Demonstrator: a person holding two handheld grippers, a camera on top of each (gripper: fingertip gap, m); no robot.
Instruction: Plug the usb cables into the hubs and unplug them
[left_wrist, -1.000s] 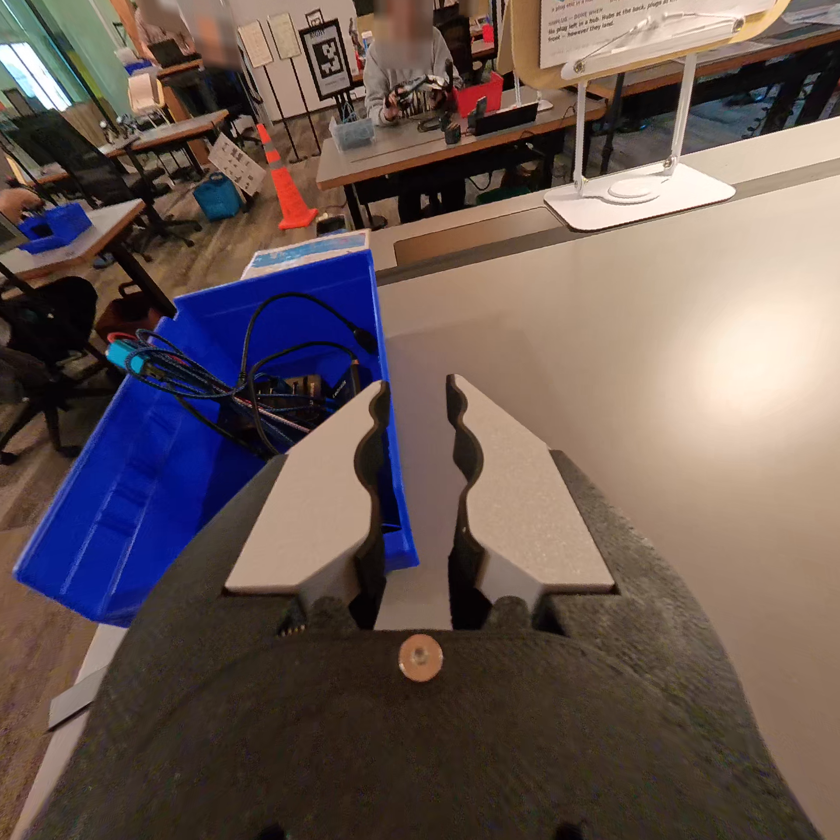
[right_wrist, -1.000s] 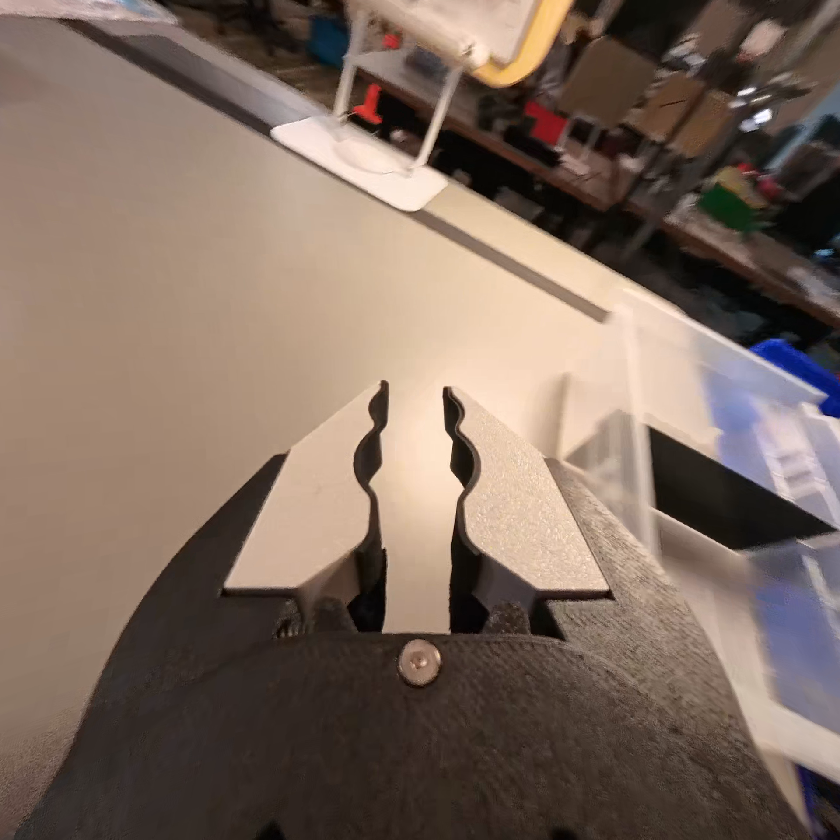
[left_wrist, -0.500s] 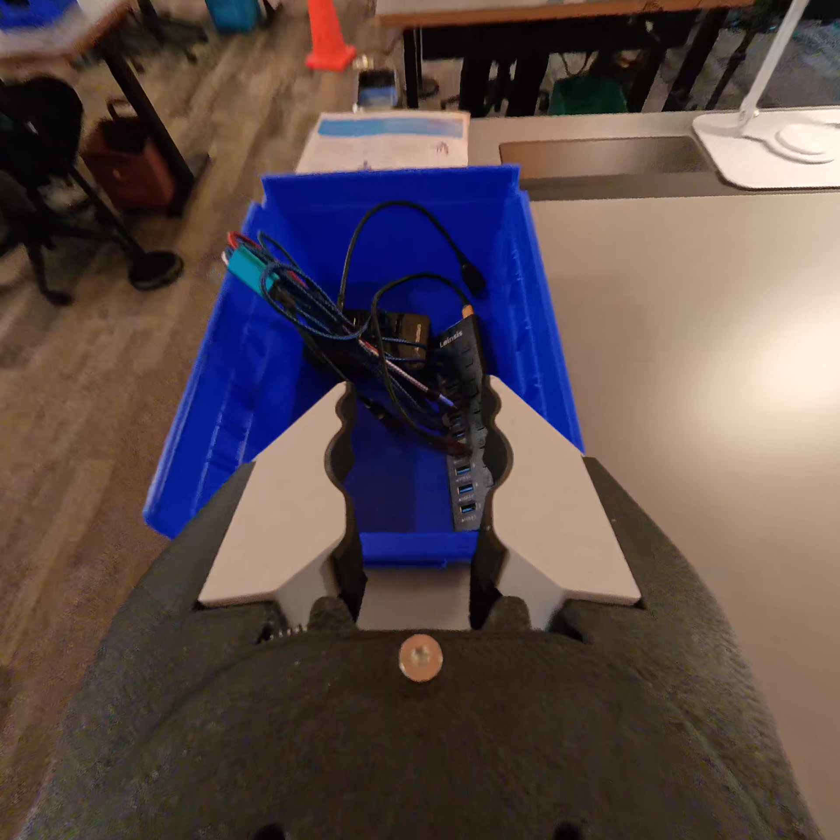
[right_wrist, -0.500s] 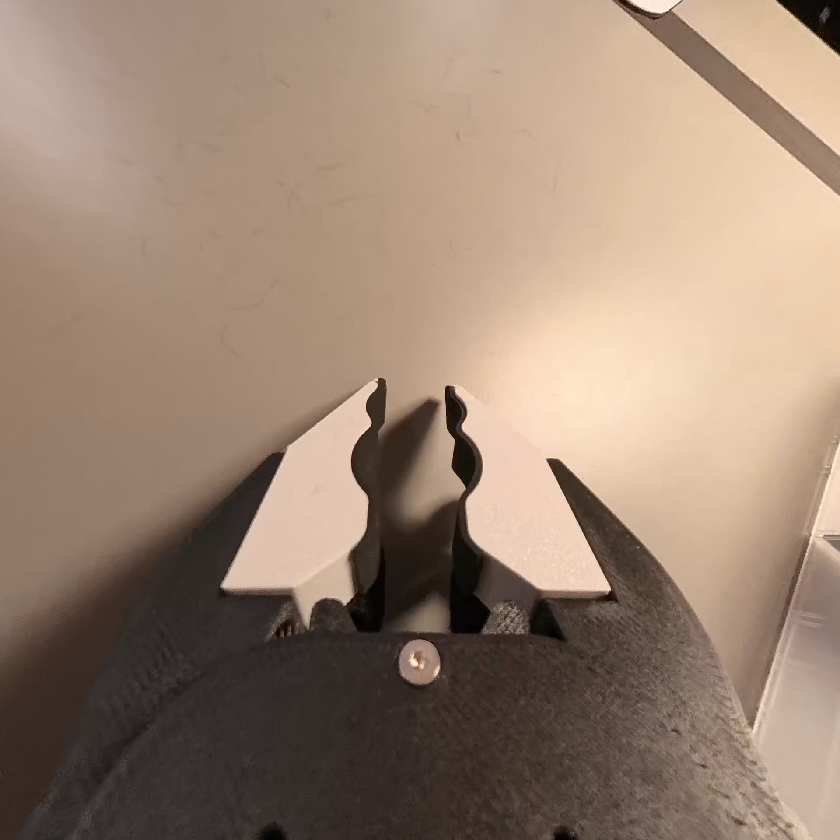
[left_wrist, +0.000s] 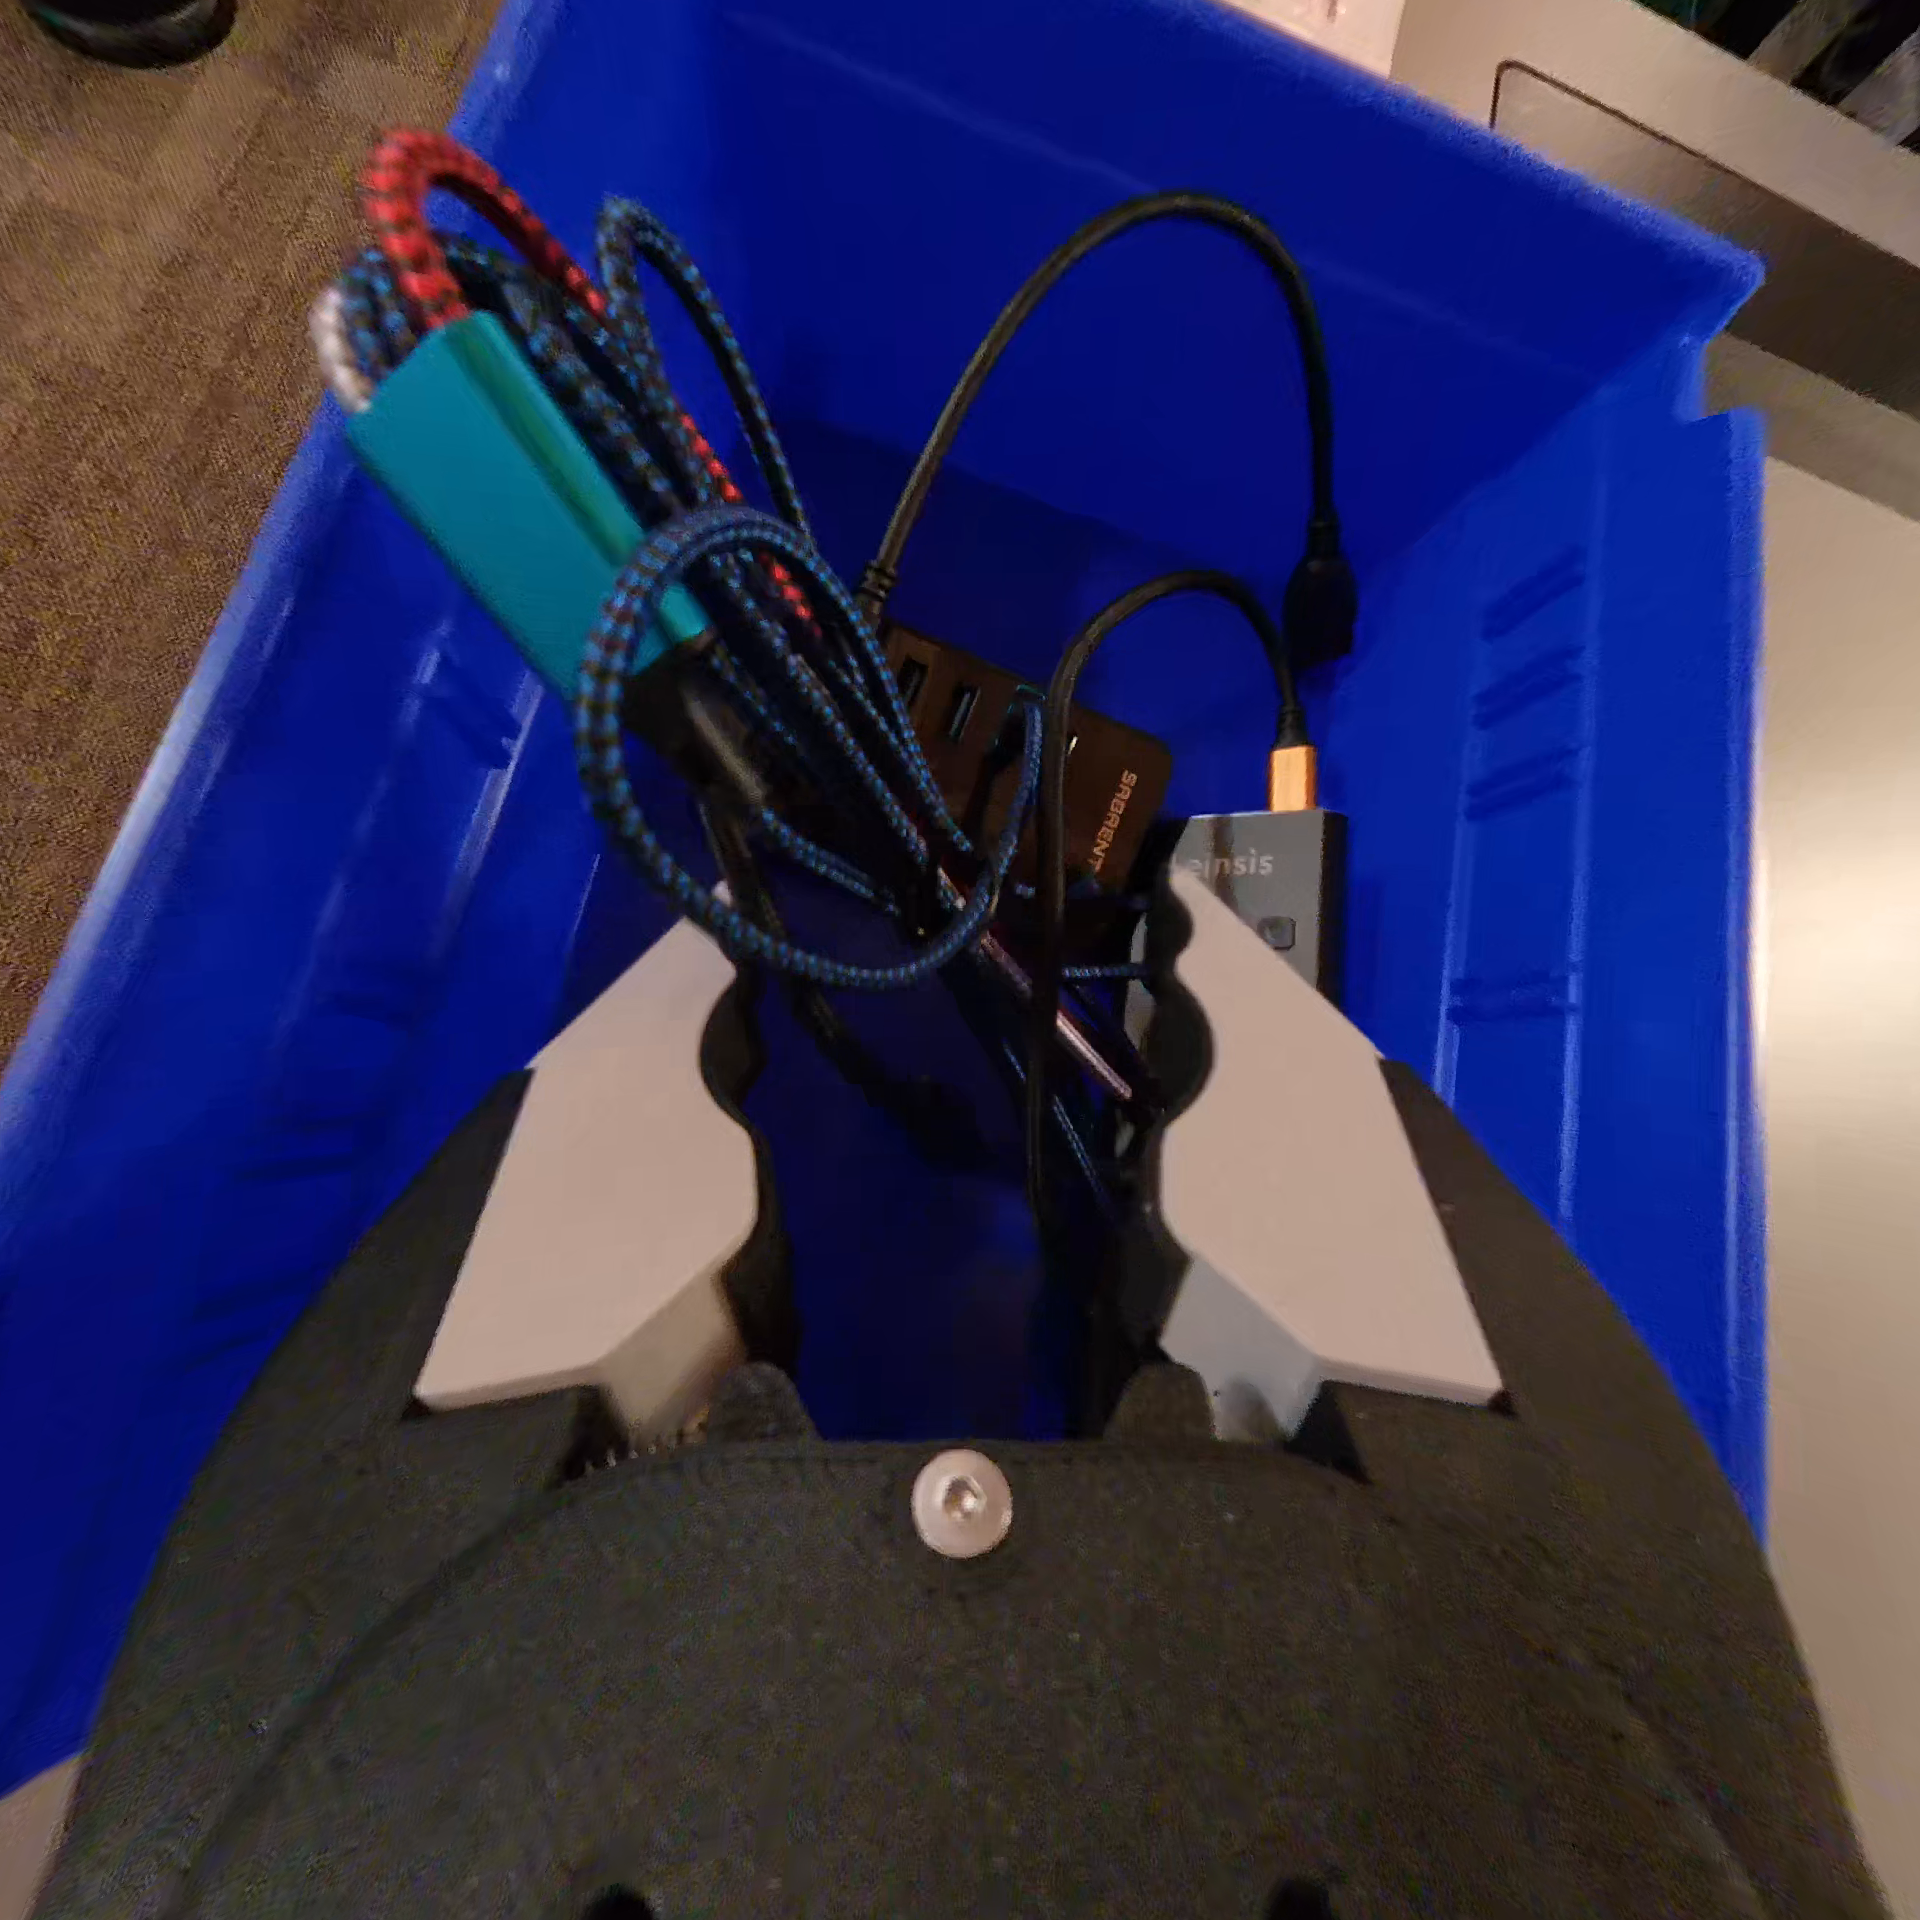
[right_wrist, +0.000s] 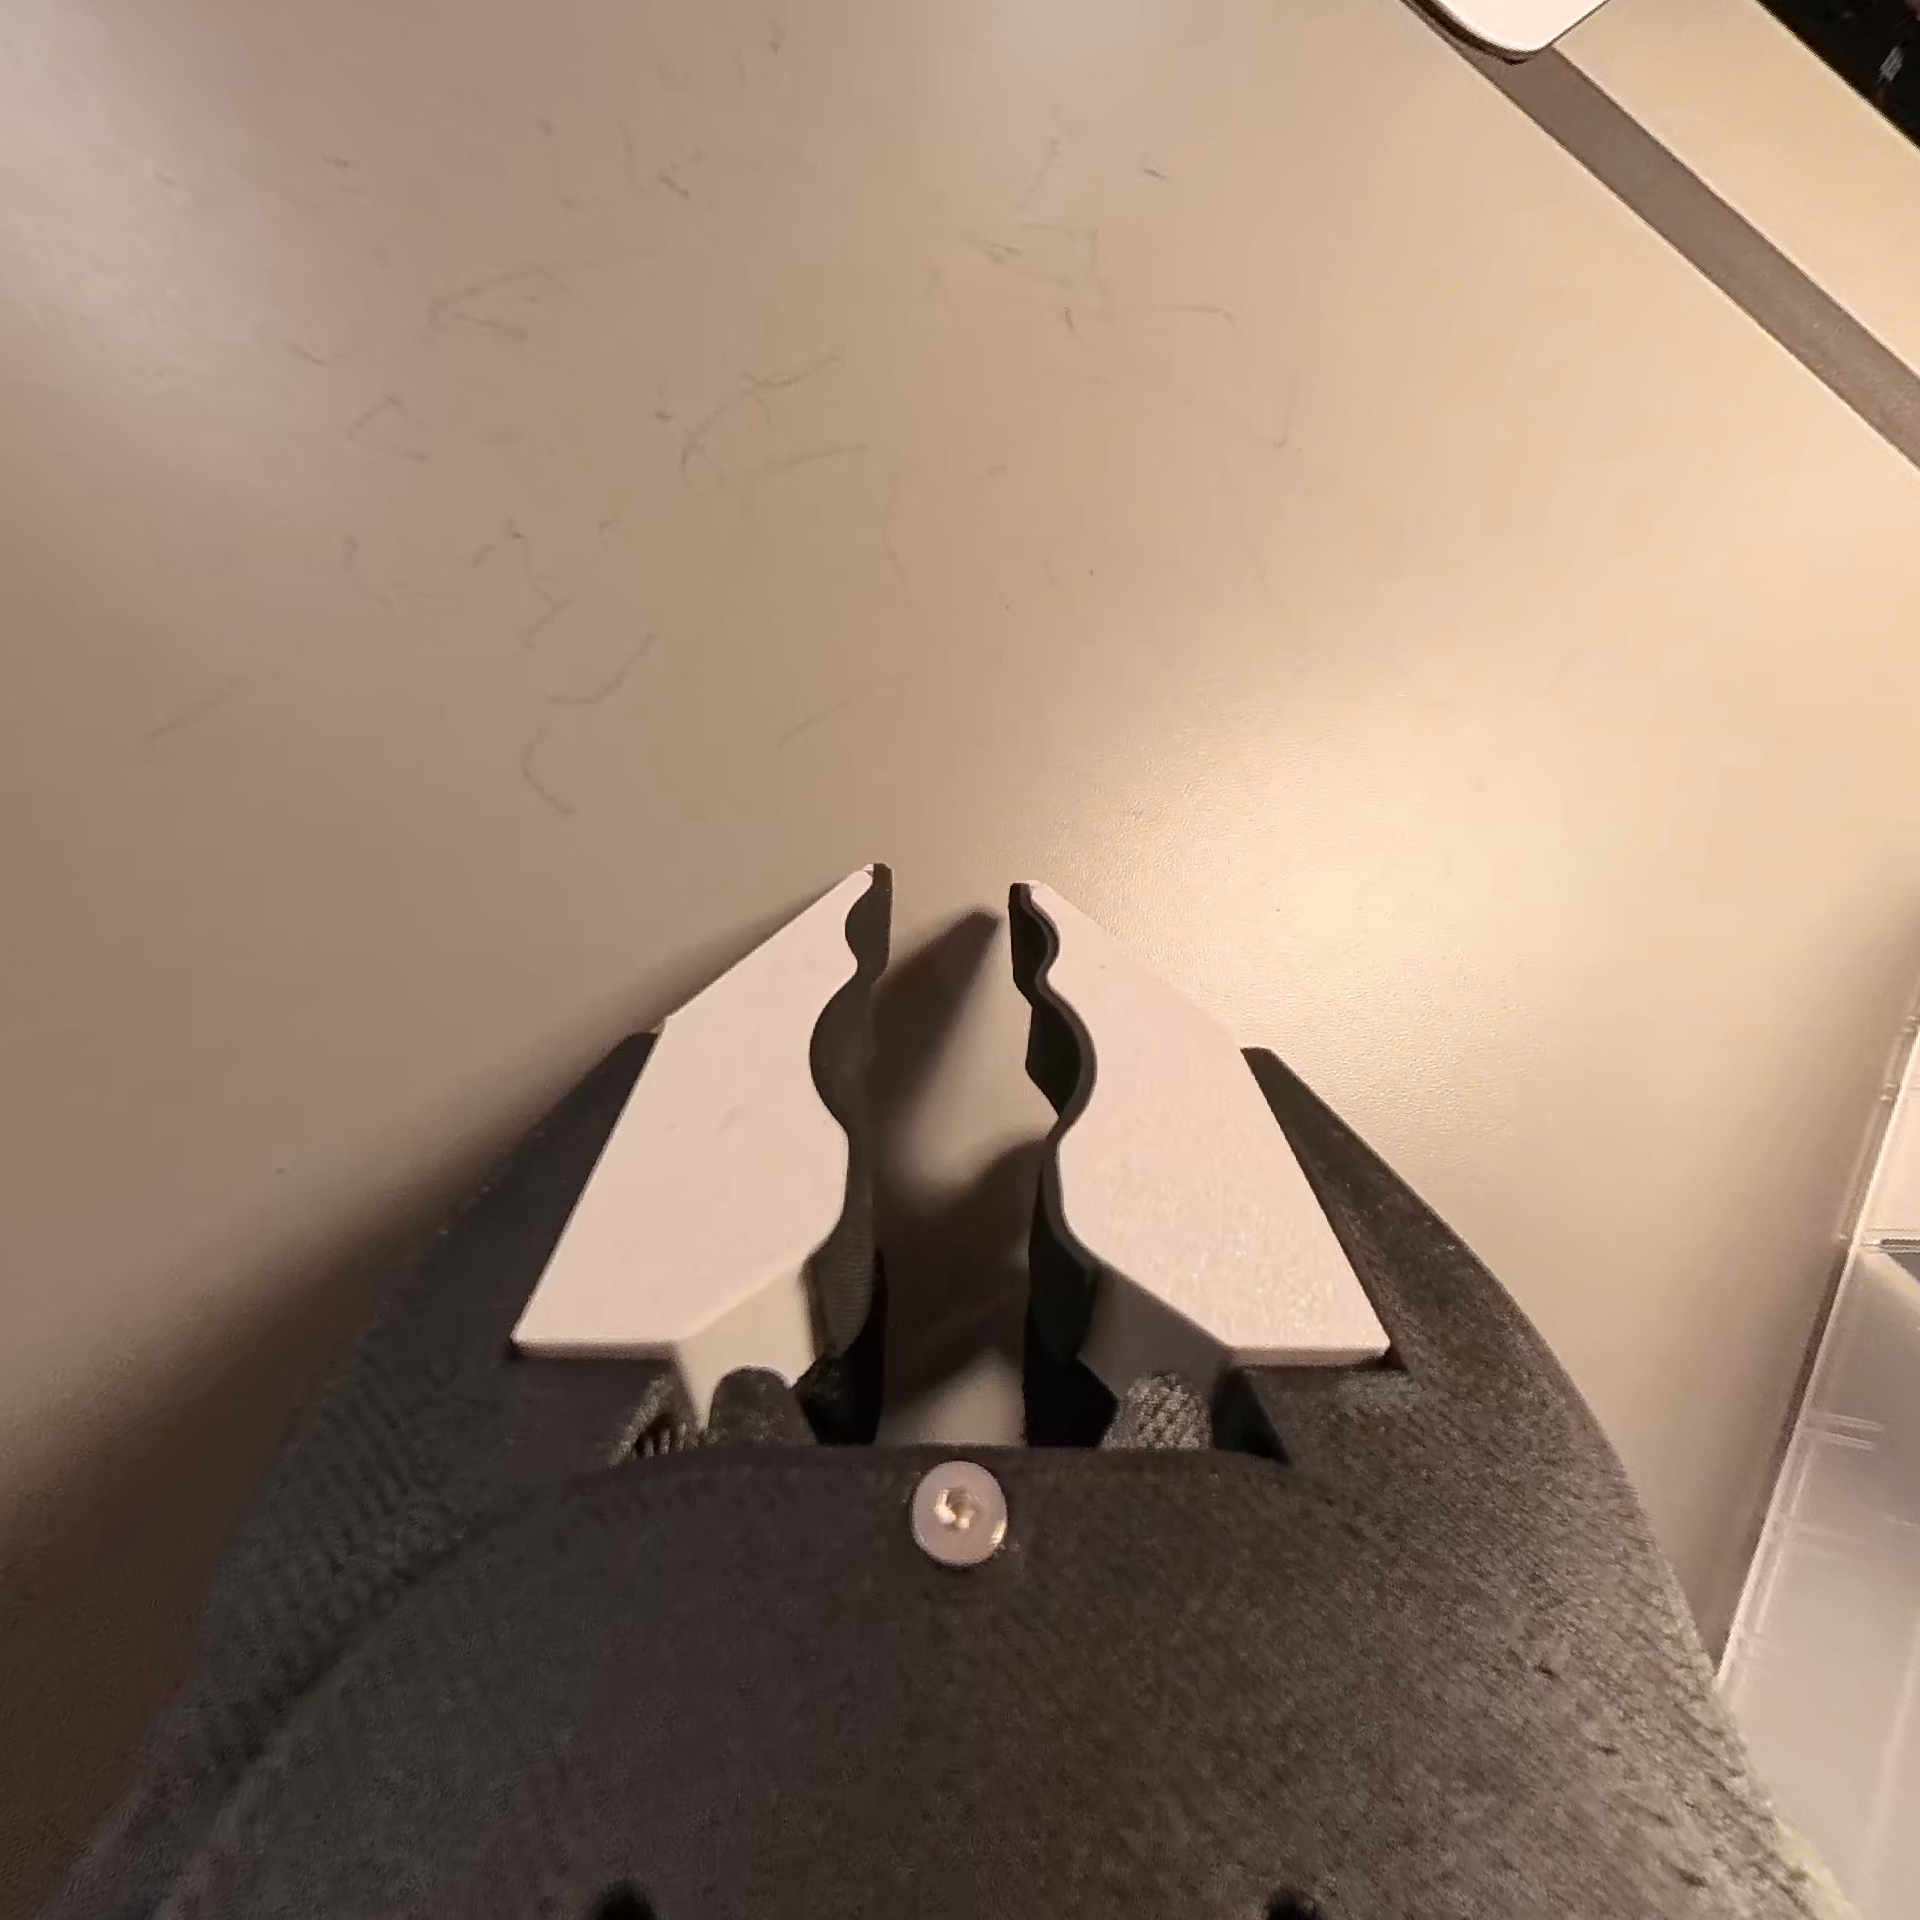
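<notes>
Left wrist view: left gripper (left_wrist: 945, 894) spread wide inside the blue bin (left_wrist: 1143, 208); tangled cables (left_wrist: 748, 727) half hide two hubs (left_wrist: 1101, 790) at centre. Right gripper (right_wrist: 951, 878), slightly parted, empty, over the table (right_wrist: 935, 416).

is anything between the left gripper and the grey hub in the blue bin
Yes. The left gripper is open over the blue bin, and a tangle of blue braided cables plus a thin black cable crosses its gap. The grey hub lies at the right fingertip, partly hidden.
</notes>
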